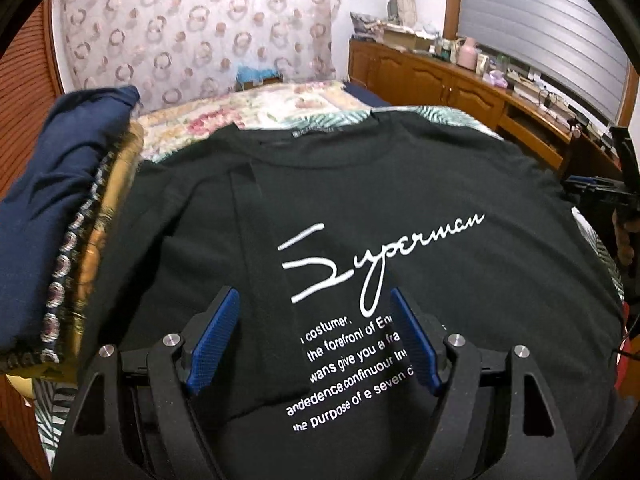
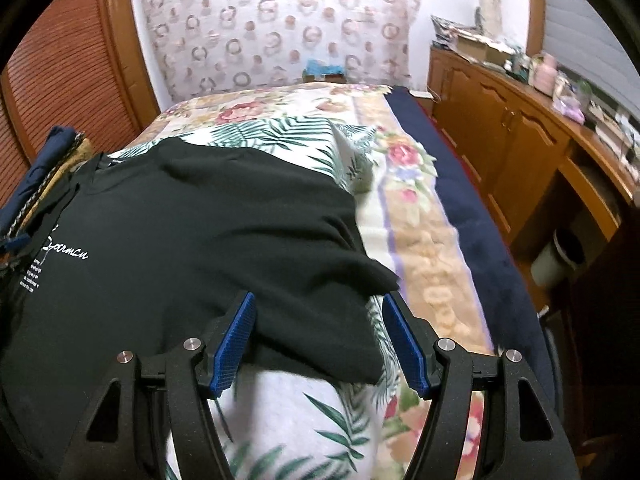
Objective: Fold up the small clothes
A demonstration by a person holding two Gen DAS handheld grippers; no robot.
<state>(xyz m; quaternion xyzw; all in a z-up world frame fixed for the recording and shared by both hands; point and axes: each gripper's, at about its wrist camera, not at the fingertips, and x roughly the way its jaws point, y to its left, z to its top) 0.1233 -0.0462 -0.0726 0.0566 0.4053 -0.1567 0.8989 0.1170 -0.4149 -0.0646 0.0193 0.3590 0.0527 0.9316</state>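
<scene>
A black T-shirt [image 1: 400, 184] with white "Superman" script lies face up on the bed. Its left side is folded inward, and that black strip [image 1: 256, 248] covers the start of the print. My left gripper [image 1: 314, 338] hovers open over the lower print, with the strip's edge between its blue pads [image 1: 214, 340]. In the right wrist view the shirt [image 2: 200, 220] spreads to the left, and its right sleeve [image 2: 360, 280] sticks out flat. My right gripper [image 2: 320, 342] is open just above the shirt's right edge, not pressing on it. It also shows as dark gear, the right gripper [image 1: 600, 196], at the shirt's far side.
A pile of folded clothes [image 1: 60, 220], navy on top, sits left of the shirt. A leaf-print cloth [image 2: 280, 132] lies under the shirt on a floral blanket [image 2: 420, 240]. The bed's navy edge [image 2: 480, 220] drops off at right, beside wooden cabinets [image 2: 500, 140] and a white bin [image 2: 556, 260].
</scene>
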